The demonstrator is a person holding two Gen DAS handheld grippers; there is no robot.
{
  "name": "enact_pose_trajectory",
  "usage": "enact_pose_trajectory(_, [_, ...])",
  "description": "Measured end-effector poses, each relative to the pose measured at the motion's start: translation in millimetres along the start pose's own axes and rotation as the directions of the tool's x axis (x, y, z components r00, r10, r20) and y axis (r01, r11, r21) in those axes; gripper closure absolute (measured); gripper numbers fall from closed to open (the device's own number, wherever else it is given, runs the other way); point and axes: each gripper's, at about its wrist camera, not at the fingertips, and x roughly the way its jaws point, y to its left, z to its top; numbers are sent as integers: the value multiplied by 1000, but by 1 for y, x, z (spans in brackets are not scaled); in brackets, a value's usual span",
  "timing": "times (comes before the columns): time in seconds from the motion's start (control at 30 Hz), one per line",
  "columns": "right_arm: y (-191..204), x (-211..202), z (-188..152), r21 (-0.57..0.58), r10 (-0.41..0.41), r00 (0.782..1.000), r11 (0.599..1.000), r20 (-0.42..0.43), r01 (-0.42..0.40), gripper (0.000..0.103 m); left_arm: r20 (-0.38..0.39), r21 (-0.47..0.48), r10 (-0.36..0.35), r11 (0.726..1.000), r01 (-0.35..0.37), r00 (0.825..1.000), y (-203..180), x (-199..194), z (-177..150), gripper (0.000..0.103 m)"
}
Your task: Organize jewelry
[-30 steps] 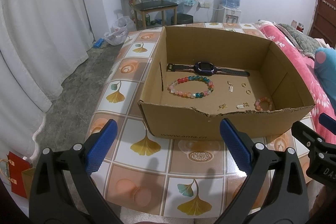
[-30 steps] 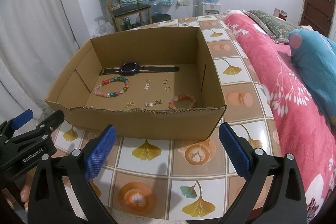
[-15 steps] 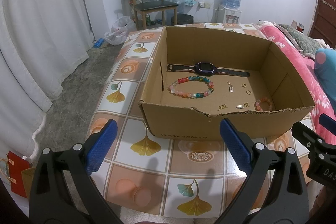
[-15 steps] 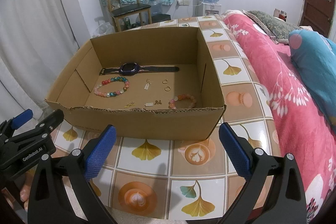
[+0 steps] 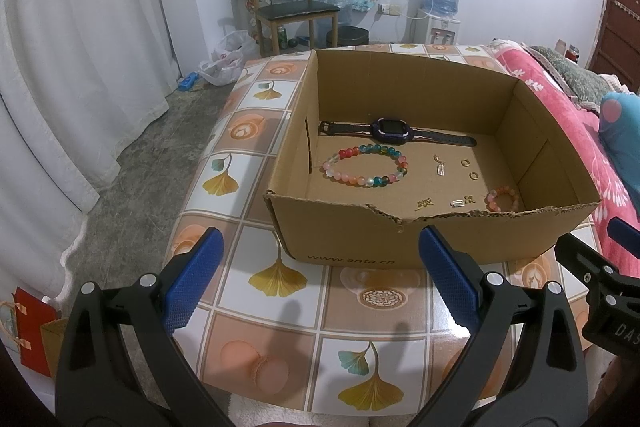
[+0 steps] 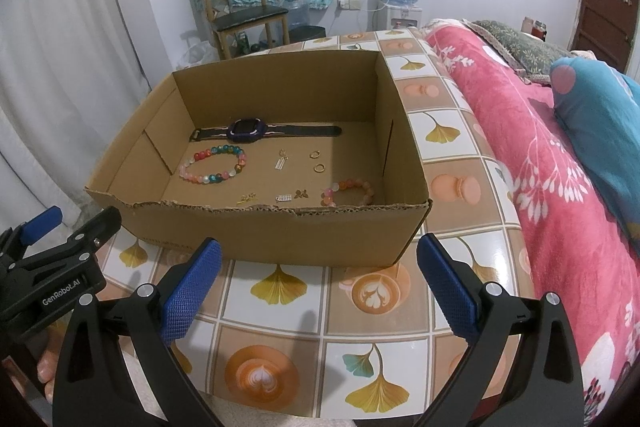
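An open cardboard box (image 5: 432, 239) (image 6: 280, 231) sits on the tiled table. Inside lie a dark watch (image 5: 394, 131) (image 6: 248, 130), a multicoloured bead bracelet (image 5: 366, 165) (image 6: 214, 165), a pink bead bracelet (image 5: 503, 199) (image 6: 347, 191), two gold rings (image 5: 469, 169) (image 6: 317, 161) and several small charms (image 5: 440, 169) (image 6: 282, 163). My left gripper (image 5: 320, 281) stands open in front of the box's near wall, holding nothing. My right gripper (image 6: 318, 283) is open too, also short of the box, empty.
The table (image 5: 360, 311) carries a ginkgo-and-coffee tile pattern. A pink floral bed (image 6: 560, 167) runs along the right. A wooden chair (image 5: 292, 11) and a water dispenser (image 5: 440, 7) stand at the far wall. White curtains (image 5: 80, 67) hang on the left.
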Motion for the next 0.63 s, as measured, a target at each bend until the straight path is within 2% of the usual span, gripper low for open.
enact_pose_trajectory(0.63, [-1, 0, 0, -1, -1, 1000, 1000, -2, 1, 8, -9, -11, 0, 1000, 0, 1000, -1, 0, -1, 8])
